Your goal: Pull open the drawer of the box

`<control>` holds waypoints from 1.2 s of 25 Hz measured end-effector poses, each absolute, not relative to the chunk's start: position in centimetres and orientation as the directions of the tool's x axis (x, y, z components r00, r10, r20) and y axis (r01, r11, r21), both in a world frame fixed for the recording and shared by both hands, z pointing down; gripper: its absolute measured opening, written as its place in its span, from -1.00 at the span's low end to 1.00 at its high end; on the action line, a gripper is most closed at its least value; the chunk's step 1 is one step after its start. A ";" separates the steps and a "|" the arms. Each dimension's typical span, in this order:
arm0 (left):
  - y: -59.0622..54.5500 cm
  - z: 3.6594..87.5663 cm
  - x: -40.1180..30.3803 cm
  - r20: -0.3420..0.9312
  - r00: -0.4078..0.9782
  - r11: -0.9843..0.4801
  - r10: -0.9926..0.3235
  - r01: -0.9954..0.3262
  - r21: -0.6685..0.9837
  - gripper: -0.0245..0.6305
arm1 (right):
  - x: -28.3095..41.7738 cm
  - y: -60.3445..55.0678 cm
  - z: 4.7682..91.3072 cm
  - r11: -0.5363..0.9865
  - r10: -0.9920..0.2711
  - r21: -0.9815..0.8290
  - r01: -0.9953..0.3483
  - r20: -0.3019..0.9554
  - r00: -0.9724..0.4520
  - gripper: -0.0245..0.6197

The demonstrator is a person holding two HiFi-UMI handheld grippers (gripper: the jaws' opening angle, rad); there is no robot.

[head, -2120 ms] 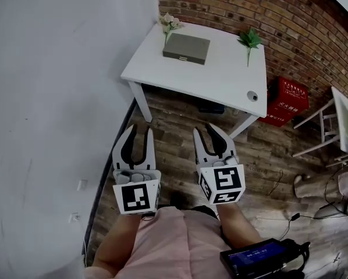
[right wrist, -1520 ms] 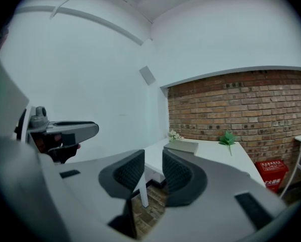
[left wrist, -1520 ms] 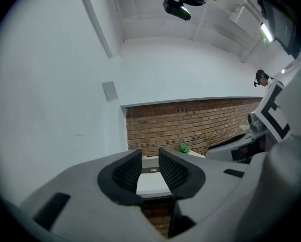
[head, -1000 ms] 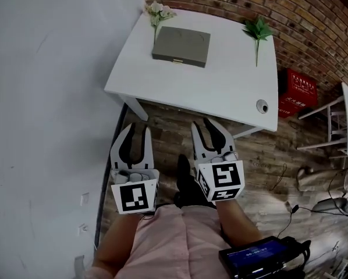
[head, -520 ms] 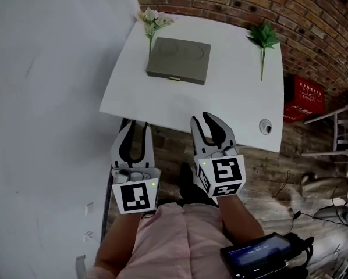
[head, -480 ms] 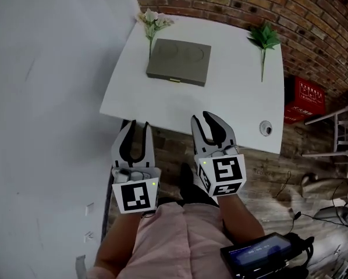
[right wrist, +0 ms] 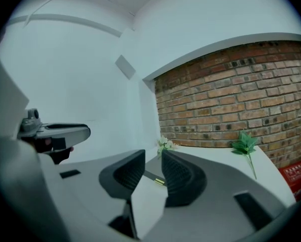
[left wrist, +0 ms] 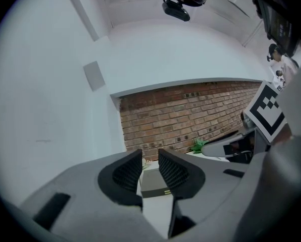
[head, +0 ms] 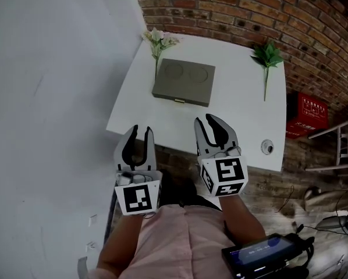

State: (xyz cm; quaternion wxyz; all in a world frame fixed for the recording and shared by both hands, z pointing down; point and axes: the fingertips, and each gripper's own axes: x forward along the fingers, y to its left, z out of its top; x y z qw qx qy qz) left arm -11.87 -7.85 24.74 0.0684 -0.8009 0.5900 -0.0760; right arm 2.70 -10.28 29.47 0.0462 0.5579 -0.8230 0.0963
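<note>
The box (head: 183, 81) lies ahead on the table (head: 244, 115), its drawer pull (head: 178, 100) facing between the open, empty left gripper (head: 141, 130) and the apparently nearer, likewise open right gripper (head: 208, 121).

Box (head: 183, 82) olive-grey, small gold tab on front edge. Table (head: 238, 121) plain white. Brick wall (head: 232, 4) red-brown, side wall (head: 52, 86) white. Crate (head: 306, 115) red. Flowers (head: 160, 38) pale pink, leaf sprig (head: 267, 55) green. Left gripper (head: 141, 131), right gripper (head: 212, 121) light grey, black-white square markers. Shirt (head: 180, 243) pink, floor (head: 279, 185) brown planks.
</note>
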 end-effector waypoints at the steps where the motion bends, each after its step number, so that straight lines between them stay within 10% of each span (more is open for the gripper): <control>1: -8.1 24.6 -11.9 0.036 0.292 -0.293 -0.956 -0.935 -0.200 -0.63 | 2.7 -10.6 29.4 0.357 -0.911 -0.105 -0.928 0.182 -0.371 -0.59; 30: -24.7 30.0 -12.0 0.158 0.503 -0.524 -0.849 -0.840 -0.141 -0.63 | 1.5 -22.3 35.2 0.161 -0.919 -0.243 -0.957 0.317 -0.235 -0.60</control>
